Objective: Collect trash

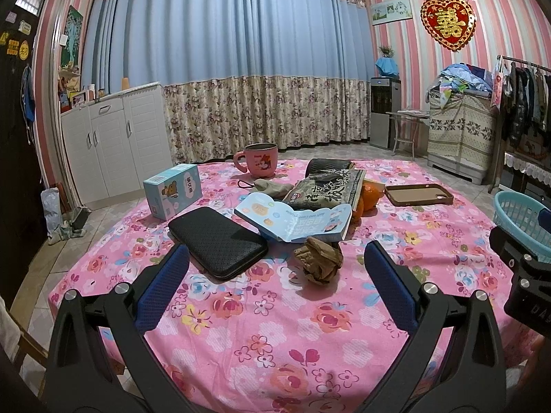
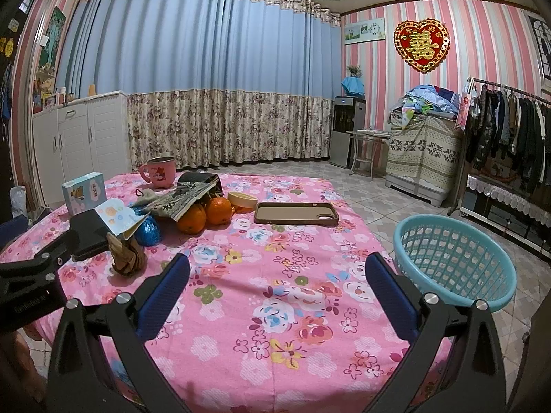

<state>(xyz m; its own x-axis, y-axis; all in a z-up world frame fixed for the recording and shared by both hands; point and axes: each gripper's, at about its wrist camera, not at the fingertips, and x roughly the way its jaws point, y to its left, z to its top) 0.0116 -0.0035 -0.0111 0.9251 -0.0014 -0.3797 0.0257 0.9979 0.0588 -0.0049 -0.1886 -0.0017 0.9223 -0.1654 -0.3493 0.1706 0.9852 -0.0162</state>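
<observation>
Left gripper (image 1: 275,265): fingers spread, empty, crumpled paper (image 1: 319,261) between its tips.
Right gripper (image 2: 277,272): spread, empty.
Basket (image 2: 454,261): beside table (image 2: 275,309).

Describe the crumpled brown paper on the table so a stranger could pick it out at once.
Start at the table with the pink flowered cloth. Near its front middle lies a black textured case, and just right of that sits the crumpled brown paper ball, in front of the torn light blue carton. It is the only wrinkled, plain brown lump there.

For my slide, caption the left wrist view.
Open left claw faces crumpled brown paper on the floral tablecloth.
</observation>
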